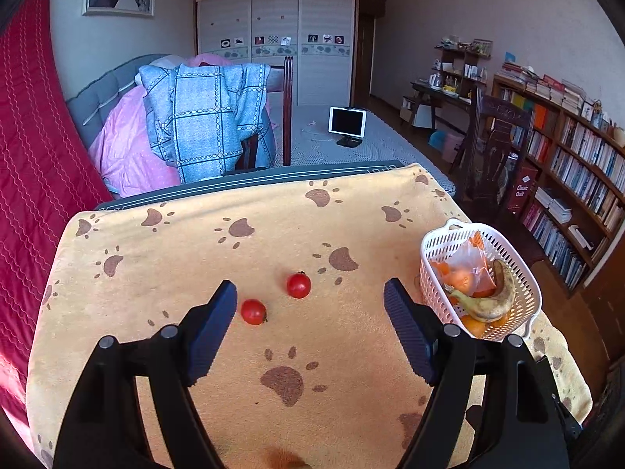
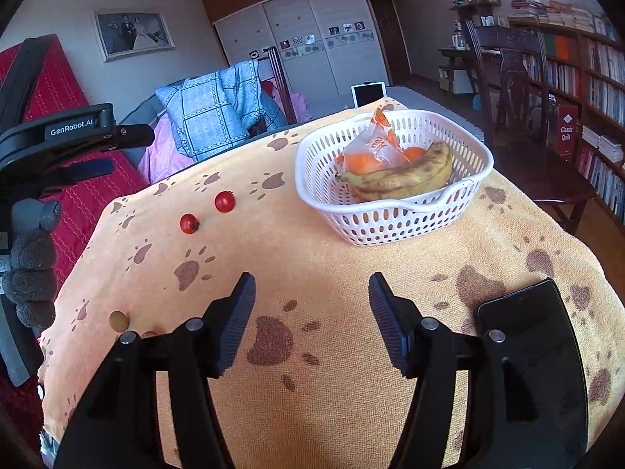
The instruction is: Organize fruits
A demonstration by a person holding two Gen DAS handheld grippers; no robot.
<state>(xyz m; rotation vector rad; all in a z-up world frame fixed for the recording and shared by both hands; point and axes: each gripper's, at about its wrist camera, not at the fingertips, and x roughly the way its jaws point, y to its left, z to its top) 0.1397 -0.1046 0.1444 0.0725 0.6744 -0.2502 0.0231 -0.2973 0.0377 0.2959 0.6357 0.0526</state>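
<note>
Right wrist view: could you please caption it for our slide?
Open right claw hovers over paw-print cloth; banana in white basket, two tomatoes outside.

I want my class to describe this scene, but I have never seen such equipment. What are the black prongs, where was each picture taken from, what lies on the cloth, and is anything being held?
The black prongs are hand-held grippers, one in each of a person's hands, each carrying a wide-angle camera that looks along its jaws. One picture looks out from the left gripper, the other from the right gripper. Both stand open and hold nothing.

On the paw-print cloth lie two small red fruits, one nearer and one farther. A white basket holds a spotted banana, oranges and a plastic wrapper. A dark phone lies beside the right gripper. In the right view, the left gripper and a gloved hand show at the left edge.
</note>
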